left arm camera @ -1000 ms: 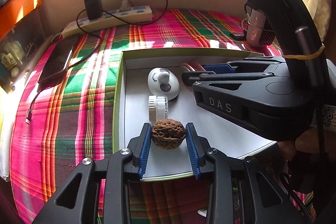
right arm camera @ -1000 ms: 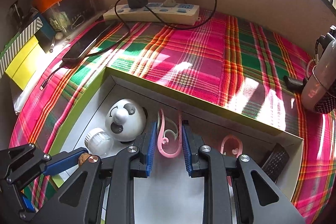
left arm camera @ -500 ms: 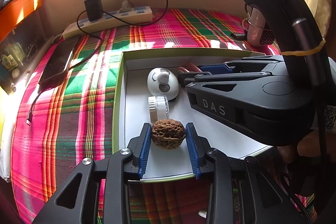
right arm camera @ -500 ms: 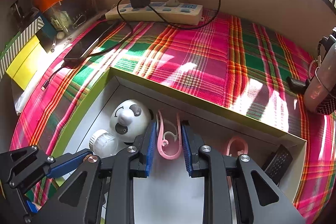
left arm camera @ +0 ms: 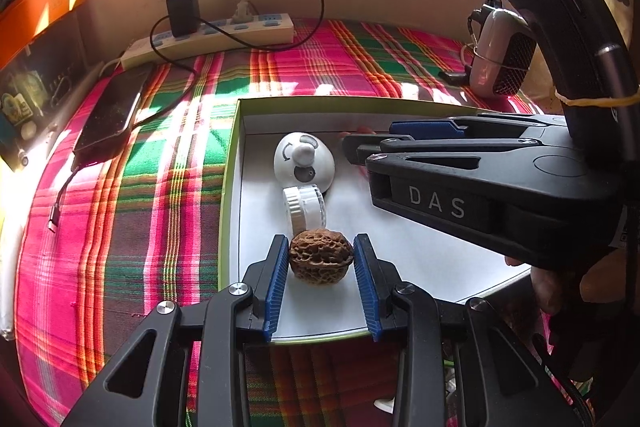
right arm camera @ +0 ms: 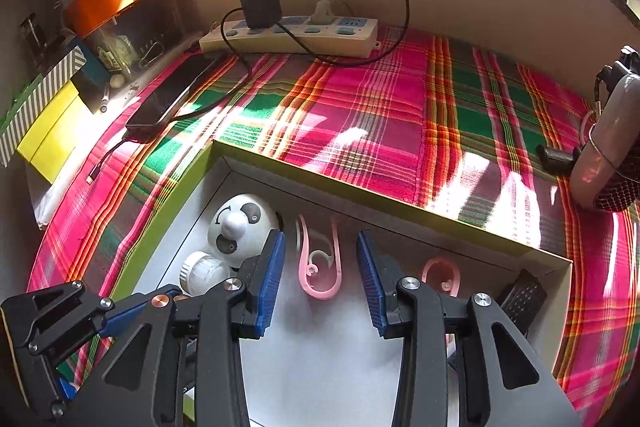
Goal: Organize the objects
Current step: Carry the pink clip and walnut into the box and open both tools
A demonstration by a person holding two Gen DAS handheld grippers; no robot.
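Two grippers over tray [right arm camera: 460,223]: right gripper [right arm camera: 320,279] jaws just opening, pink clip [right arm camera: 320,263] released onto tray floor (placement looks done); left gripper [left arm camera: 322,275] brackets walnut [left arm camera: 321,259], pads seemingly touching.

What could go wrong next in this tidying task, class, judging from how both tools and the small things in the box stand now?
1. The wrinkled brown walnut sits between the left tool pads; its round shell could slip or roll against the white ribbed-lid jar.
2. The right tool, whose pads have just been opening, straddles the pink plastic hook; lifting away could snag it.
3. The white panda figure touches that tool's left pad and could be nudged.
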